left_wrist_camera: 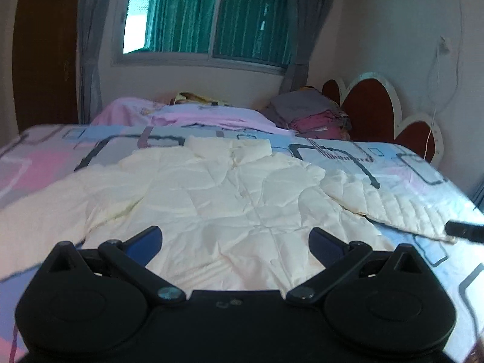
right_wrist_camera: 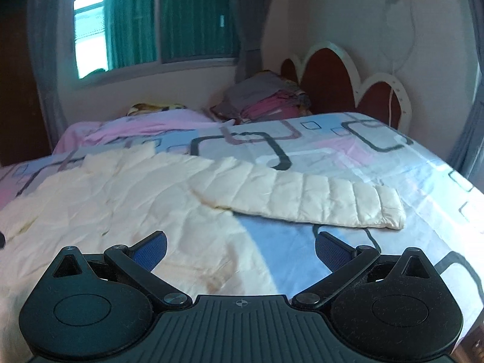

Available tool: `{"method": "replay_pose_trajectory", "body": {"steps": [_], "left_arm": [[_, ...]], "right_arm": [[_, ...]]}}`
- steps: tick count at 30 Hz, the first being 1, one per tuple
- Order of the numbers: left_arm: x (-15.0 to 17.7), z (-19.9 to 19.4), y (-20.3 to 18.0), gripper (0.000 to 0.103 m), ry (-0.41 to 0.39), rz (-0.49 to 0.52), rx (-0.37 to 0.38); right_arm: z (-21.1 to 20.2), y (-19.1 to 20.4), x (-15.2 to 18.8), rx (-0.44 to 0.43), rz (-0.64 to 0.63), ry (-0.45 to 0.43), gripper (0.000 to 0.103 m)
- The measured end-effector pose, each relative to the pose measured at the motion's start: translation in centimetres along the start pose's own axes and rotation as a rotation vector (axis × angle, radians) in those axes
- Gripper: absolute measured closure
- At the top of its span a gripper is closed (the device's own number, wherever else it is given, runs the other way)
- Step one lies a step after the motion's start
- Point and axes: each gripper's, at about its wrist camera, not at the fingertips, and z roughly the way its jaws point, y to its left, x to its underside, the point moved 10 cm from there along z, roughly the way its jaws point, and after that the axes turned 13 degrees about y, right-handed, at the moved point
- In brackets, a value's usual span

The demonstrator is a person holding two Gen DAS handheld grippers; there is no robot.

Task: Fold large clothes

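A cream quilted jacket (left_wrist_camera: 211, 199) lies spread flat on the bed, collar (left_wrist_camera: 230, 146) at the far side. Its right sleeve (right_wrist_camera: 308, 196) stretches out to the right over the sheet. My left gripper (left_wrist_camera: 236, 240) is open and empty, hovering over the jacket's lower body. My right gripper (right_wrist_camera: 240, 248) is open and empty, over the jacket's lower right edge (right_wrist_camera: 230, 260), where the cloth meets the bare sheet. The right gripper's tip shows at the right edge of the left wrist view (left_wrist_camera: 466, 230).
The bed (right_wrist_camera: 378, 157) has a pink, blue and grey patterned sheet. A pink blanket (left_wrist_camera: 187, 115) and a pile of folded clothes (left_wrist_camera: 311, 115) lie at the far side by the red headboard (left_wrist_camera: 369, 103). A window (left_wrist_camera: 205, 15) with green curtains is behind.
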Motion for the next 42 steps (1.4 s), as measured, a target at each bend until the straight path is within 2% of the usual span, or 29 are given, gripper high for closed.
{"method": "replay_pose_trajectory", "body": {"steps": [7, 11, 14, 16, 22, 29, 36, 39, 40, 42], "left_arm": [[-0.9, 4.3, -3.4, 0.000, 0.043, 0.007, 0.016], [-2.2, 6.6, -5.5, 0.000, 0.055, -0.010, 0.020], [-2.9, 8.5, -7.6, 0.000, 0.074, 0.023, 0.001], [-3.2, 10.0, -8.9, 0.000, 0.094, 0.047, -0.019], [-3.6, 13.8, -12.1, 0.000, 0.152, 0.078, -0.060], [-4.2, 16.8, -14.5, 0.000, 0.200, 0.110, -0.102], [-4.8, 17.6, -14.2, 0.000, 0.207, 0.092, -0.136], [-5.1, 17.3, -12.8, 0.000, 0.201, 0.062, -0.147], [-5.1, 17.2, -12.1, 0.000, 0.200, 0.053, -0.153], [-5.3, 17.0, -10.5, 0.000, 0.201, 0.031, -0.163]], "right_arm": [[2.3, -8.2, -2.3, 0.063, 0.170, -0.014, 0.000], [5.0, -12.8, -3.7, 0.064, 0.244, 0.003, 0.001], [7.3, -15.3, -4.1, 0.048, 0.295, 0.029, 0.001], [9.4, -17.4, -4.1, 0.035, 0.338, 0.063, 0.041], [14.4, -22.4, -3.8, -0.014, 0.462, 0.103, 0.041], [18.5, -25.4, -2.4, -0.072, 0.593, 0.178, 0.041], [19.3, -27.2, -3.2, -0.073, 0.642, 0.122, 0.042], [19.5, -27.7, -3.5, -0.023, 0.627, 0.116, 0.067], [19.5, -27.9, -3.7, -0.010, 0.616, 0.111, 0.081], [19.4, -27.6, -4.7, 0.016, 0.569, 0.088, 0.094]]}}
